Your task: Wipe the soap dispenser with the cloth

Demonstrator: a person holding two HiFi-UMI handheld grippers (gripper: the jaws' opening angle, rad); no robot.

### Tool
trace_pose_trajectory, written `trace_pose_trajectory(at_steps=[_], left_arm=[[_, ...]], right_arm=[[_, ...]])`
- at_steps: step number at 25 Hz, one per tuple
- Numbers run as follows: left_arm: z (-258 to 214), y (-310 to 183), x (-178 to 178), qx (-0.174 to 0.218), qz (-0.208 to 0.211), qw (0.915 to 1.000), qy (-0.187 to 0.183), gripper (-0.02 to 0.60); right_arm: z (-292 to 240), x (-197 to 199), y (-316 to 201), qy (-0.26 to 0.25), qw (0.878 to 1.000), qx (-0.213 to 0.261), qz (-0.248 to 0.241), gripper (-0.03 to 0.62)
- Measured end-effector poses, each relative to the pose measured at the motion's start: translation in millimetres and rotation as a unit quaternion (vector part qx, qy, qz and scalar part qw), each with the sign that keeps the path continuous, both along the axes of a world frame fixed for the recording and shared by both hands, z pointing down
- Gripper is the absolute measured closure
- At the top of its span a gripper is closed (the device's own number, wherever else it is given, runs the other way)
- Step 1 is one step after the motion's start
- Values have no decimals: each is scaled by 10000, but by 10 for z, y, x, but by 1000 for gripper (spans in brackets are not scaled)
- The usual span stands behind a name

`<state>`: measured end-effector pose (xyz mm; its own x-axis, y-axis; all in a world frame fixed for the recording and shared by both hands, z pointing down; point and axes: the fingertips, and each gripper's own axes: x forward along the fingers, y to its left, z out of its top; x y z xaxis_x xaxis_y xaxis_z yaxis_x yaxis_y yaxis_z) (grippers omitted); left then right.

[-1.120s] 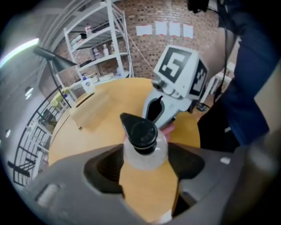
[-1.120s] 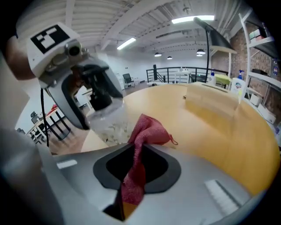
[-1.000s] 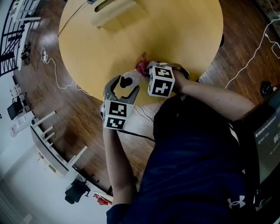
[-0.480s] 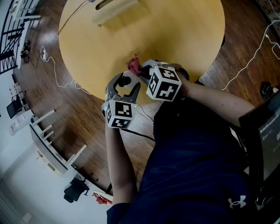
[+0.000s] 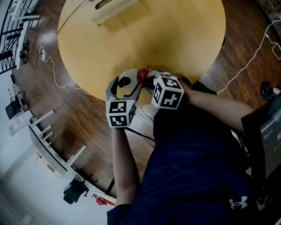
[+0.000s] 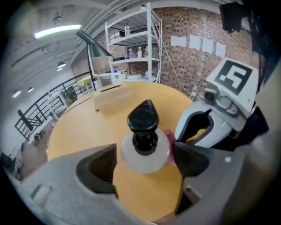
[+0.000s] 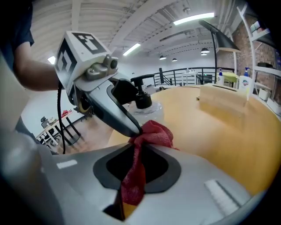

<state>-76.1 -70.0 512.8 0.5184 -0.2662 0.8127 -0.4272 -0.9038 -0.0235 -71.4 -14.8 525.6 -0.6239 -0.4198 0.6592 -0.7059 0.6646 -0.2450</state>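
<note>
The soap dispenser (image 5: 124, 81), a clear bottle (image 6: 145, 154) with a black pump (image 6: 142, 116), stands near the front edge of the round yellow table (image 5: 175, 35). My left gripper (image 5: 126, 84) straddles it; its jaws have just been opening, and the bottle stands between the pads with a gap on the left side. My right gripper (image 5: 149, 79) is shut on a red cloth (image 7: 150, 133), which bunches out in front of its jaws. The cloth (image 5: 142, 74) lies against the bottle's right side, by the left gripper's finger (image 7: 109, 103).
A pale wooden box (image 5: 109, 11) sits at the table's far side. White shelving (image 6: 131, 44) with bottles stands beyond it by a brick wall. Cables (image 5: 52, 66) trail on the wood floor left of the table. The person's body is close behind the table's near edge.
The right gripper has drawn back towards the person with the cloth, which swung left and then back to the bottle's right side. The left gripper rolled around the dispenser.
</note>
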Motion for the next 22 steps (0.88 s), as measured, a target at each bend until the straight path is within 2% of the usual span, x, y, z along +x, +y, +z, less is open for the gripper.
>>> trace_pose_trajectory(at_steps=[3,5,8,11,17,22], left_arm=[[154,-18,98,-109,-67,9999,-19,192],[227,-62,139,-28,-82,9999,-92,213],[228,-74,157,152,-259,9994,175,215],[241,16,210,263,-267,9981,479,215],[120,-15,305,216,-92,9954,930,216],[291,-227,112,139,9,9921,1246,216]], right_arm=[[125,240,-76,137,9991,-121,374,536],[221,446,-125,270,9972,-243,658,536],[276,649,-89,402,9941,-324,953,536],[320,754,68,577,9924,-394,1015,536],[215,675,156,876,9903,-540,937,536],[367,353,28,1115,9876,-574,940,536]])
